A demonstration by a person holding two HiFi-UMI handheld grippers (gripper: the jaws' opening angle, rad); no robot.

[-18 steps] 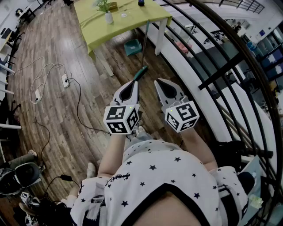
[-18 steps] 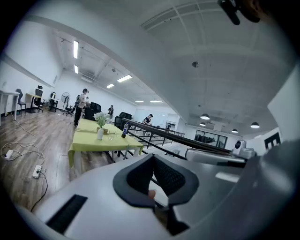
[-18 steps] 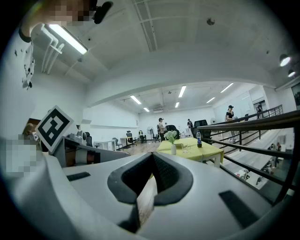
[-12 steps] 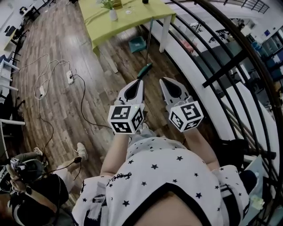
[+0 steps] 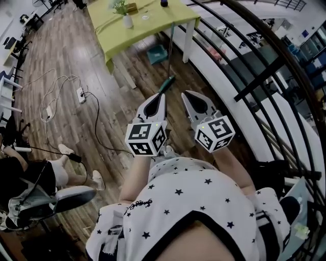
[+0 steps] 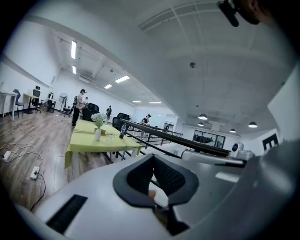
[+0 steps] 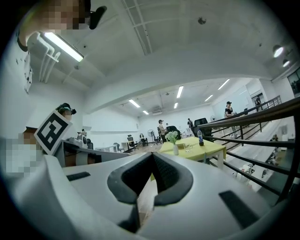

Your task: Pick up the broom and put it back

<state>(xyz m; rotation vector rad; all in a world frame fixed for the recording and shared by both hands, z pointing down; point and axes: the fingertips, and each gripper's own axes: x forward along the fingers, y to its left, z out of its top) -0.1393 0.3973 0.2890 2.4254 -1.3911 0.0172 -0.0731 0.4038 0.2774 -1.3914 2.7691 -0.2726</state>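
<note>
Left gripper (image 5: 162,96) and right gripper (image 5: 185,95) are closed, empty; bumping the broom (image 5: 167,84) just ahead of the left could topple it.

**Head view, floor plan.** The table (image 5: 153,23) stands at the far end of the floor (image 5: 61,56), with the railing (image 5: 239,56) running along its right. On the table, a vase (image 5: 127,21) sits near the middle and a bottle (image 5: 163,3) sits to its right, farther back. A box (image 5: 157,53) lies on the floor below the table's near edge. The broom (image 5: 168,76) stands just right of the box, its stick rising toward that edge. A power strip (image 5: 80,94) and cables (image 5: 94,122) lie on the floor, well left of the broom. A seated person (image 5: 30,178) occupies the near left corner.
</note>
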